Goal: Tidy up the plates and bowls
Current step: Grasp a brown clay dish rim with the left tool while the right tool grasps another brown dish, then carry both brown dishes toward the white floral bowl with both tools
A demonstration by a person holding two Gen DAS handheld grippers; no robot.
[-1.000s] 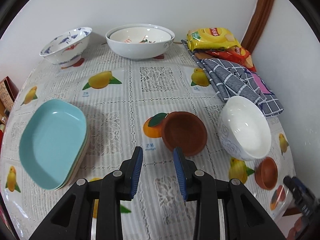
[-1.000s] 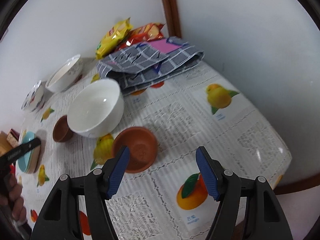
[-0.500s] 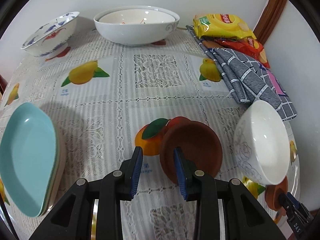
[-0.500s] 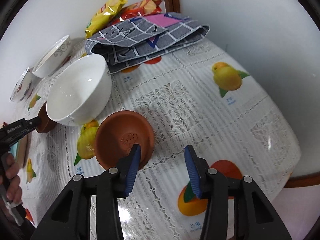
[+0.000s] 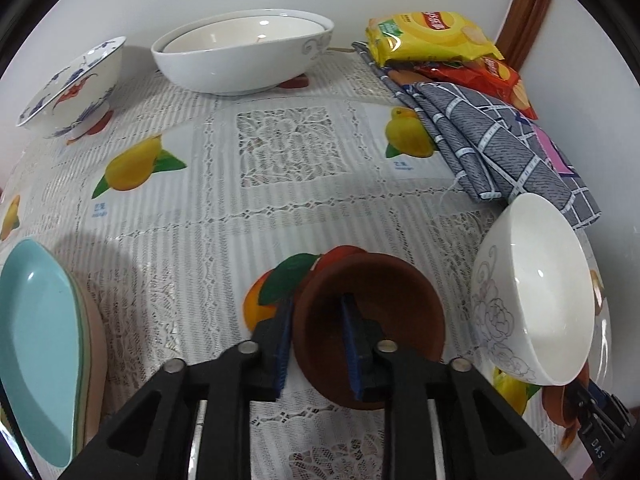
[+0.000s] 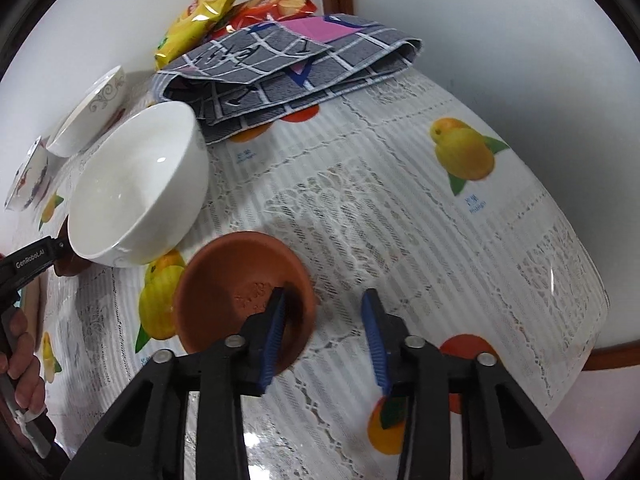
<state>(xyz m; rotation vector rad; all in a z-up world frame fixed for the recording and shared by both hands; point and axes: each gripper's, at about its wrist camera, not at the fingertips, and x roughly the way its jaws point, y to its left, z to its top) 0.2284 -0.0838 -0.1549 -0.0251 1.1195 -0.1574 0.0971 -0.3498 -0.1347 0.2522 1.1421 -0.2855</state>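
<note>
In the left wrist view a brown clay dish [image 5: 384,304] sits on the tablecloth. My left gripper [image 5: 318,340] is open and straddles its near-left rim, one finger outside, one inside. A white bowl [image 5: 536,304] stands to its right. In the right wrist view a second brown clay dish [image 6: 236,288] sits beside that white bowl [image 6: 132,196]. My right gripper [image 6: 326,332] is open, with its left finger inside the dish and its right finger outside over the cloth.
A stack of teal and pink plates [image 5: 36,344] lies at the left. A large white bowl [image 5: 244,56] and a blue-patterned bowl [image 5: 72,84] stand at the back. A folded grey cloth [image 5: 492,144] and snack bags [image 5: 432,36] lie at the back right. The table edge [image 6: 576,364] is close on the right.
Both grippers moved forward and down onto their brown dishes. The left now straddles the rim of one dish. The right gripper, which narrowed earlier, has its left finger inside the other.
</note>
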